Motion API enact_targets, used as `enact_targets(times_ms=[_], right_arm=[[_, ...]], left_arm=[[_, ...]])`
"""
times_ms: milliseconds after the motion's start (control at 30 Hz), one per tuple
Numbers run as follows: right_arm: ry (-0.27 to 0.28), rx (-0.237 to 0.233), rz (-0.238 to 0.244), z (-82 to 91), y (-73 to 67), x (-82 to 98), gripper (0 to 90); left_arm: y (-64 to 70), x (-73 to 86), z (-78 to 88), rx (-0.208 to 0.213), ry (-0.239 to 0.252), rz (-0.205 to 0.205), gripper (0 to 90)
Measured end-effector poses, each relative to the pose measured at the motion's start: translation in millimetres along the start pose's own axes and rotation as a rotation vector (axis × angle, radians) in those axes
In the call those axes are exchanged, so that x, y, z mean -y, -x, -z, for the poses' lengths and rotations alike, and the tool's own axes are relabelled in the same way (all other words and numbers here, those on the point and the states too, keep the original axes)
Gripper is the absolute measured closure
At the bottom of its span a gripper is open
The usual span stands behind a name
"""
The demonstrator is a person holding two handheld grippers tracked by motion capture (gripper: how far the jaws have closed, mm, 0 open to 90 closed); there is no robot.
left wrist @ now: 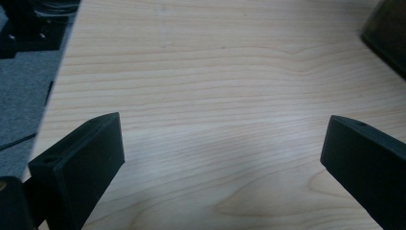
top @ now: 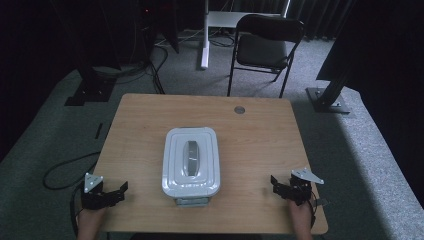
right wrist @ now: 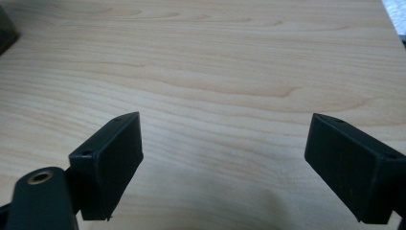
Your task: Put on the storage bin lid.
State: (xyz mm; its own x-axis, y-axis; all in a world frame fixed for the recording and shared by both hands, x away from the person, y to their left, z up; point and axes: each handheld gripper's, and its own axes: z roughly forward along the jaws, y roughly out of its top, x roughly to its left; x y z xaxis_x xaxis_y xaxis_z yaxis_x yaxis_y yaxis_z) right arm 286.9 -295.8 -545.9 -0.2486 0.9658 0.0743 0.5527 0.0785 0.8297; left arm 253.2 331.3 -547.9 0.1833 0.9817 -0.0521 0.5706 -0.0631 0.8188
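A white lidded plastic box [top: 191, 160] with a grey handle on its lid stands in the middle of the wooden table [top: 250, 145]. My left gripper [top: 120, 190] rests at the table's front left corner, open, with bare wood between its jaws [left wrist: 222, 143]. A dark corner of the box [left wrist: 388, 33] shows at the upper right of the left gripper view. My right gripper [top: 276, 182] sits at the front right, also open, over bare wood [right wrist: 222, 139]. Both point toward the box and stand well apart from it.
A small round grommet [top: 239, 109] is set near the table's far edge. Beyond the table stand a black folding chair [top: 265, 45], a white post [top: 205, 35] and dark stands. Cables [top: 65, 170] lie on the grey carpet at the left.
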Motion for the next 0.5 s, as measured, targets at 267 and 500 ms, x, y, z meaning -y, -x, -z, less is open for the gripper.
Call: enact_targets(times_ms=[267,500], right_arm=[[-0.031,0.071,-0.037,7.1,12.9,8.2,12.2],[-0.055,0.109,-0.076,12.5,25.8,16.8,12.2]], left_arm=[[-8.7,4.4,4.5,-0.029,-0.02,0.029,1.9],[-13.5,6.6,6.6,-0.077,-0.065,0.054,1.9]])
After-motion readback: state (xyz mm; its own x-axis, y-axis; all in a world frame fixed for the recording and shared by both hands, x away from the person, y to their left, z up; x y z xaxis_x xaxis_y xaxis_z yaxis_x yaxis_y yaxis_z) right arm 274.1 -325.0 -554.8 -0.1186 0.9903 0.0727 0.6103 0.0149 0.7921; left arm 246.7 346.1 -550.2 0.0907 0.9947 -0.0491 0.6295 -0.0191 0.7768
